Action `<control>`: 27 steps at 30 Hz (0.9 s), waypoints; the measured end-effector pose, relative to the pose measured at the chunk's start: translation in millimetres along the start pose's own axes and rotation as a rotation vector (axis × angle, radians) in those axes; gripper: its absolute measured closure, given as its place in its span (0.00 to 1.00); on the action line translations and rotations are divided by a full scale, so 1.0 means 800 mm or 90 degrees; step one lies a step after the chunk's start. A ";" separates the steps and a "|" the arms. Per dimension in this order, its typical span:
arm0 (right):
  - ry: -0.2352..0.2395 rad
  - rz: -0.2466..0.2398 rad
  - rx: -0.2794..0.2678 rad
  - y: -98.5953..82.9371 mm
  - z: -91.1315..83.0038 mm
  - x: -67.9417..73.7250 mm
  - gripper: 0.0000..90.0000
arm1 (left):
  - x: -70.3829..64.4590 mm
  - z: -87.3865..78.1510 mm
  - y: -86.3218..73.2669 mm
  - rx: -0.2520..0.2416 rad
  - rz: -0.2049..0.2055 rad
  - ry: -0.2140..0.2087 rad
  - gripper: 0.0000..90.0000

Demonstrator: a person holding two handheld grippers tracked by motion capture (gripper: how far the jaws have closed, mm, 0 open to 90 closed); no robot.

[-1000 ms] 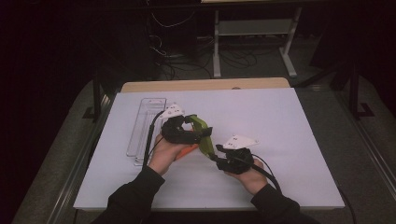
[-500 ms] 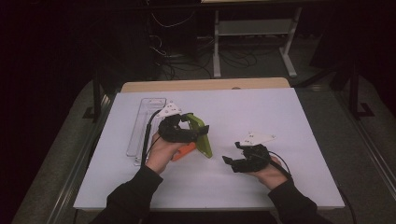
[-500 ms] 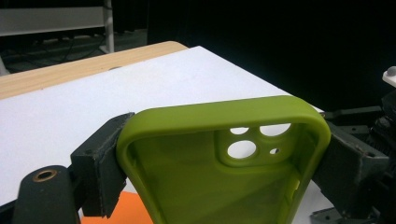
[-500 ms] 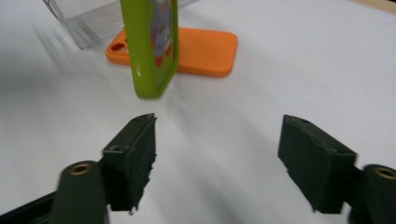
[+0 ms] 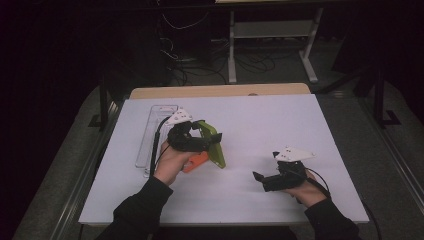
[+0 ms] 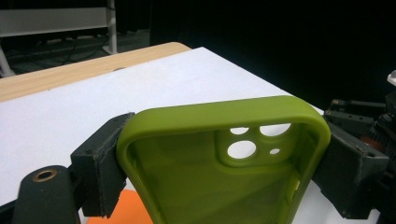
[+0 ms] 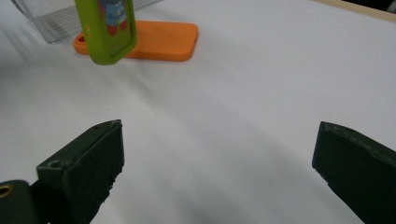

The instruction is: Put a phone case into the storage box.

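Left gripper is clamping a green phone case across its width, jaws pressing on both long sides; in left gripper view the case is facing the cam w/ its open inside, camera cutouts near the top edge, rim sitting between the two black jaws. Case is being held off the white board, tilted, lower end hanging toward the person's side. In right gripper view the case is showing a printed picture on its back, colours blurry, can't make out the design. An orange phone case is lying flat on the board just under/behind the green one, partly covered by the left hand in high view; in right gripper view the orange case is lying face down, the green one's bottom corner overlapping its left end, can't tell if touching. A clear plastic tray is sitting along the left part of the board, just left of the left gripper. Right gripper is resting low over the board's right-front area, well apart from both cases, jaws spread wide w/ bare white board between them, holding nothing; right hand is gripping it from behind. Board is lying on a wooden tabletop, a strip showing at the far edge.
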State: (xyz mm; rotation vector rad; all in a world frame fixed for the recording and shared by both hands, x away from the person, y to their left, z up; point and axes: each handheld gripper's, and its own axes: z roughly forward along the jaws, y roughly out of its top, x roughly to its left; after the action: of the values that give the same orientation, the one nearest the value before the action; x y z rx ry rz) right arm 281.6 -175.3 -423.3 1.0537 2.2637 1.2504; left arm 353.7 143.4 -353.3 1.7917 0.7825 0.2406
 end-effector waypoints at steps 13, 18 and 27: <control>-0.020 0.004 0.003 -0.021 -0.004 -0.003 0.00 | 0.010 -0.011 0.023 -0.016 0.015 0.018 0.16; -0.021 0.003 0.006 -0.022 -0.002 -0.003 0.00 | 0.019 -0.016 0.043 -0.021 0.030 0.031 0.16; -0.018 0.006 0.019 -0.023 -0.001 -0.001 0.00 | 0.044 -0.031 0.077 -0.036 0.036 0.072 0.16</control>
State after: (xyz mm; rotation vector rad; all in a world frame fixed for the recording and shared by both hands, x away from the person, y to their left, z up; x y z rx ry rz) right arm 273.4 -182.6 -438.0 1.0871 2.2661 1.2013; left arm 391.7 173.9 -296.0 1.7608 0.7977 0.4010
